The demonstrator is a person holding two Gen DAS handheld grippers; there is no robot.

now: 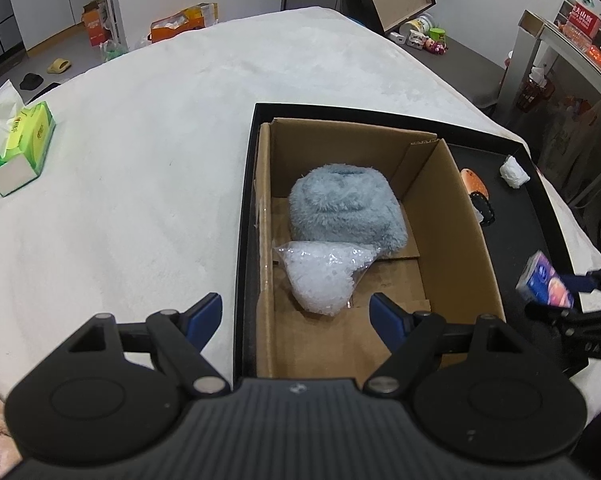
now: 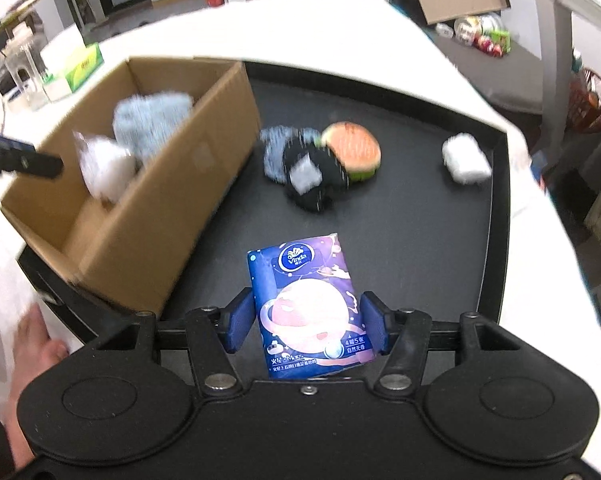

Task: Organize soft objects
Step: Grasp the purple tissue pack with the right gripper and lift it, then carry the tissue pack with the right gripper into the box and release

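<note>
One tissue pack (image 2: 306, 304) btwn right gripper (image 2: 306, 322) pads.

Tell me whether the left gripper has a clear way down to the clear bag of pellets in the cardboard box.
Probably yes. The left gripper hangs open and empty right over the bag of pellets, the cardboard box is open-topped, and nothing lies between. The blue fluffy item touches only the bag's far side.

Black claw (image 2: 307, 320) bodies, blue pads (image 1: 388, 316), seemingly silver screws.
</note>
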